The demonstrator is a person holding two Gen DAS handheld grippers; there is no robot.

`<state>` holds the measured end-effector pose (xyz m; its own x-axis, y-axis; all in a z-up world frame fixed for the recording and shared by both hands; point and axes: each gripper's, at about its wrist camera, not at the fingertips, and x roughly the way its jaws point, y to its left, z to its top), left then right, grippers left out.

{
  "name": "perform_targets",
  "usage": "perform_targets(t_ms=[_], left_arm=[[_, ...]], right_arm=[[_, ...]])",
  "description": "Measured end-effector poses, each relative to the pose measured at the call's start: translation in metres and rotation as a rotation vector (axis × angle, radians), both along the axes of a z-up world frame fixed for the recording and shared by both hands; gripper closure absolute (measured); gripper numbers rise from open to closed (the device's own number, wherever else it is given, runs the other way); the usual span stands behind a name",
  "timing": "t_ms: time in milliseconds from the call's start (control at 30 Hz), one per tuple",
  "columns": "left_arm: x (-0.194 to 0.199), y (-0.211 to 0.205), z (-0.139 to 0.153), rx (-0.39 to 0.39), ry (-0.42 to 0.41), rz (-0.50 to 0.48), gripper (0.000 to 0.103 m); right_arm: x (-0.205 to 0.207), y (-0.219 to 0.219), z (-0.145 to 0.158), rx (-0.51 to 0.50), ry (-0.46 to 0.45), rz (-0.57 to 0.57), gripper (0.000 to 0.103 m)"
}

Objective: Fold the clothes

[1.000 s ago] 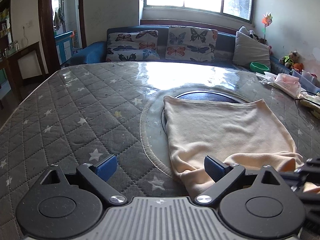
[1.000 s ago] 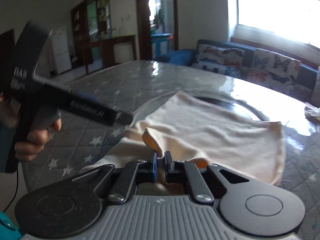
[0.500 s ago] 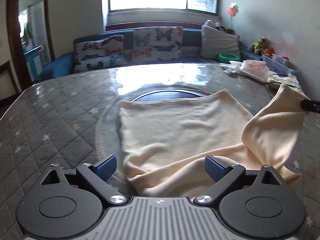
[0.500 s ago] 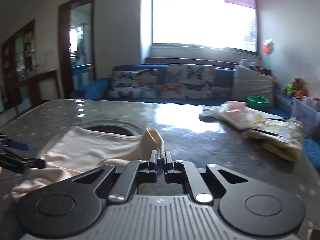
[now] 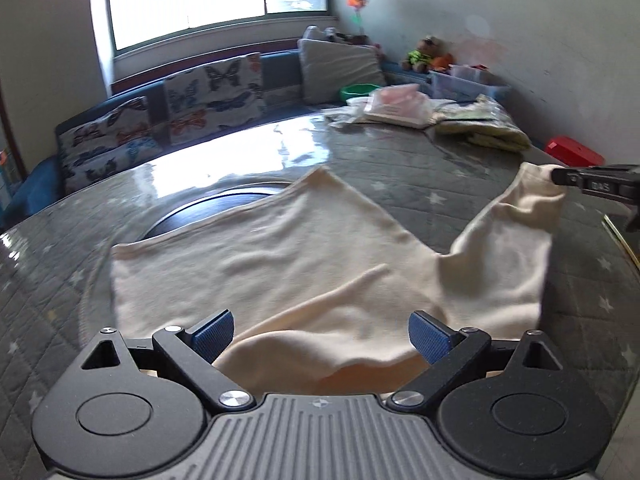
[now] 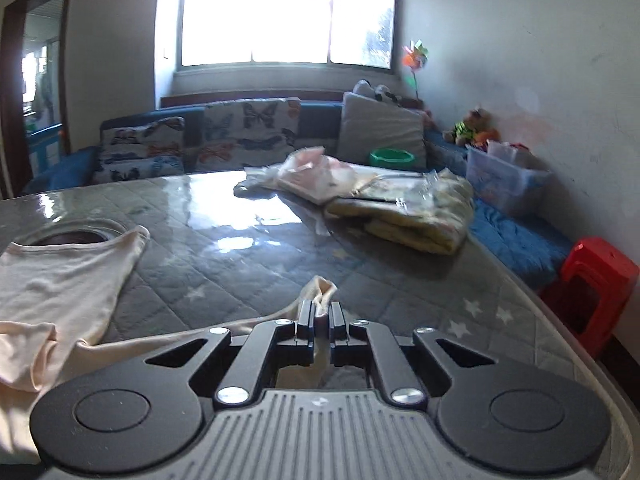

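A cream garment (image 5: 288,264) lies spread on the grey quilted table (image 5: 400,176) under its clear cover. My left gripper (image 5: 320,330) is open, with its blue pads apart over the garment's near edge. My right gripper (image 6: 320,314) is shut on the end of the garment's sleeve (image 6: 322,290) and holds it out to the right, lifted off the table. In the left wrist view the sleeve (image 5: 516,232) stretches up to the right gripper (image 5: 560,178). The garment's body lies at the left of the right wrist view (image 6: 60,280).
Bagged and folded clothes (image 6: 408,208) lie at the table's far right. A dark round inset (image 5: 224,204) sits under the garment's far edge. A red stool (image 6: 592,284) stands off the right edge. A sofa with butterfly cushions (image 5: 216,88) runs along the back.
My right gripper has pulled the sleeve out to the right, unfolding it from the garment's body. My left gripper has swung right over the garment's near edge and stays open.
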<state>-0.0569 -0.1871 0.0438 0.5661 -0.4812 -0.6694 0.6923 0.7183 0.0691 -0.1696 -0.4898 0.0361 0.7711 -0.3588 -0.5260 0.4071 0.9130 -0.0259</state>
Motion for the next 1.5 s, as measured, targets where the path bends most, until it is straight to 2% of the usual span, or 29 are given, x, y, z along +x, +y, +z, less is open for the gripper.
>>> perform_targets(t_ms=[167, 233, 367, 433, 567, 633, 700, 733, 833, 1000, 1100, 1233, 1500], left_arm=[[-0.008, -0.024, -0.011, 0.031, 0.015, -0.072, 0.011], [-0.012, -0.028, -0.014, 0.037, 0.019, -0.091, 0.016], [-0.011, -0.037, -0.022, 0.049, 0.035, -0.105, 0.028], [-0.011, -0.037, -0.024, 0.049, 0.048, -0.106, 0.040], [-0.009, -0.038, -0.028, 0.038, 0.039, -0.111, 0.056], [-0.009, -0.036, -0.027, 0.022, 0.037, -0.112, 0.073], [-0.005, -0.032, -0.023, -0.004, 0.051, -0.099, 0.082], [-0.002, -0.029, -0.020, -0.019, 0.052, -0.082, 0.086], [0.011, -0.011, -0.009, -0.079, 0.062, -0.007, 0.090], [0.035, 0.039, 0.017, -0.195, 0.041, 0.159, 0.090], [0.045, 0.077, 0.028, -0.231, 0.012, 0.273, 0.090], [0.054, 0.128, 0.034, -0.235, -0.021, 0.425, 0.090], [0.058, 0.213, 0.024, -0.192, -0.061, 0.680, 0.091]], right_arm=[[0.002, 0.011, -0.005, 0.021, 0.011, 0.045, 0.080], [0.004, 0.017, -0.007, 0.027, 0.014, 0.070, 0.066], [0.007, 0.029, -0.009, 0.037, 0.020, 0.120, 0.057], [0.009, 0.035, -0.011, 0.043, 0.023, 0.145, 0.050], [0.012, 0.047, -0.014, 0.053, 0.029, 0.195, 0.044], [0.013, 0.051, -0.015, 0.059, 0.036, 0.205, 0.038], [0.014, 0.051, -0.017, 0.071, 0.047, 0.200, 0.030], [0.014, 0.050, -0.017, 0.073, 0.049, 0.196, 0.025], [0.013, 0.050, -0.018, 0.070, 0.061, 0.191, 0.020], [0.014, 0.046, -0.024, 0.074, 0.095, 0.180, 0.011], [0.018, 0.048, -0.030, 0.083, 0.116, 0.180, 0.009], [0.021, 0.051, -0.035, 0.087, 0.142, 0.187, 0.001], [0.026, 0.057, -0.038, 0.085, 0.168, 0.189, 0.000]])
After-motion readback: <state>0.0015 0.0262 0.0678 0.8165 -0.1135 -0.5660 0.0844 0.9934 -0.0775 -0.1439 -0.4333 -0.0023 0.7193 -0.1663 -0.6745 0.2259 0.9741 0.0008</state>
